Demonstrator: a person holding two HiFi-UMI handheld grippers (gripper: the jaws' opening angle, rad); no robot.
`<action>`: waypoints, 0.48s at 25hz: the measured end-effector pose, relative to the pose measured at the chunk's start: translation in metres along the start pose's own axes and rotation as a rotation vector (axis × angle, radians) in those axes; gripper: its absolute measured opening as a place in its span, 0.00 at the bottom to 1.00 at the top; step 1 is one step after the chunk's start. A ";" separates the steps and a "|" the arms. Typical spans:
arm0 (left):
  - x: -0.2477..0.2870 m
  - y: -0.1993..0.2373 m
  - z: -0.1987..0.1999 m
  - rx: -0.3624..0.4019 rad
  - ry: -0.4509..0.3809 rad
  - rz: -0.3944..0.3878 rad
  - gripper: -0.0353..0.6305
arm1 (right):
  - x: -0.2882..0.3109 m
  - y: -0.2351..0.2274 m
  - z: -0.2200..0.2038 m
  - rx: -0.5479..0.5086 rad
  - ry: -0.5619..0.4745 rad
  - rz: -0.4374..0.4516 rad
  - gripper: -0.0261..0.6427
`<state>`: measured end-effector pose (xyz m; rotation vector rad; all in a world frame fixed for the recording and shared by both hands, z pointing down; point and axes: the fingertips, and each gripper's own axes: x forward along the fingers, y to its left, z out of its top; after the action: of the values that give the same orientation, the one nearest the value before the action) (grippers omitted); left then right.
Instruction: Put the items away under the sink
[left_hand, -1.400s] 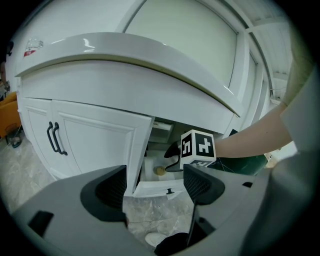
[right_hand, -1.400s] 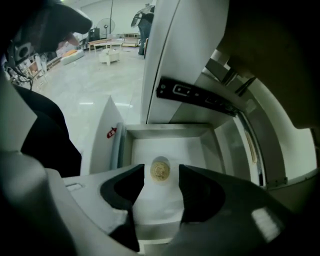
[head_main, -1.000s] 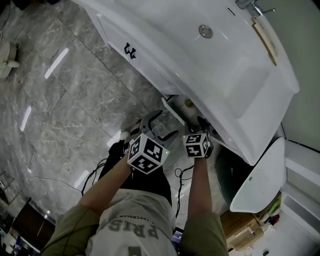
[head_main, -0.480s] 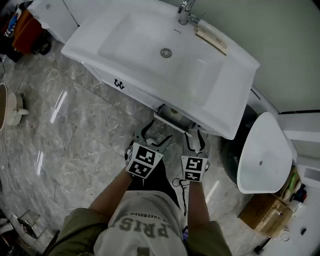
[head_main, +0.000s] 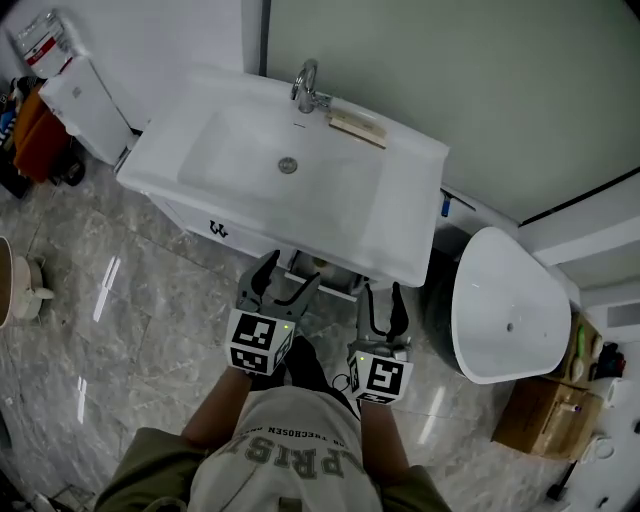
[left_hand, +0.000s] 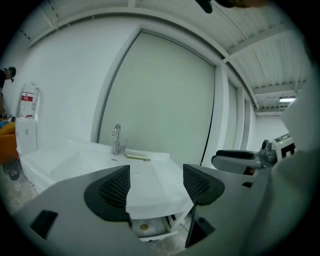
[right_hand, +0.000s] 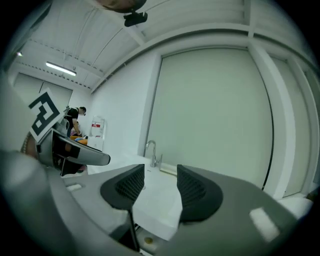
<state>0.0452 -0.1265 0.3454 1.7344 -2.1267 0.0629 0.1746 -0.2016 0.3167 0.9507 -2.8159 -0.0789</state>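
Observation:
The white sink (head_main: 300, 165) with a chrome tap (head_main: 305, 85) stands in front of me. Below its front edge an open white compartment (head_main: 322, 275) shows, with a pale item (left_hand: 145, 227) bearing a round yellowish spot inside. My left gripper (head_main: 287, 277) hangs in the air before the sink, open and with nothing between its pads (left_hand: 116, 189). Beside it my right gripper (head_main: 382, 296) is also open and empty. Both gripper views look level over the sink top (right_hand: 160, 192). Each gripper shows at the edge of the other's view.
A flat wooden piece (head_main: 358, 127) lies on the sink's back ledge. A white toilet (head_main: 505, 305) stands to the right, with a cardboard box (head_main: 545, 420) beyond it. A white cabinet (head_main: 85, 95) and orange things (head_main: 40, 130) are at the left. The floor is grey marble.
Both grippers have risen from down by the compartment under the sink to about the height of the sink top. The head view has pulled back and now shows the whole sink.

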 end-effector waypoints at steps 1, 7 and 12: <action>-0.002 -0.001 0.008 0.001 -0.021 -0.003 0.56 | -0.002 -0.002 0.009 0.004 -0.025 -0.011 0.34; -0.009 -0.007 0.038 0.052 -0.101 0.007 0.46 | -0.011 -0.007 0.047 -0.004 -0.119 -0.026 0.33; -0.020 -0.005 0.057 0.080 -0.188 0.055 0.24 | -0.014 -0.006 0.062 -0.046 -0.155 -0.043 0.20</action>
<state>0.0375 -0.1247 0.2852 1.7892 -2.3362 -0.0004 0.1786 -0.1980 0.2534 1.0374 -2.9190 -0.2311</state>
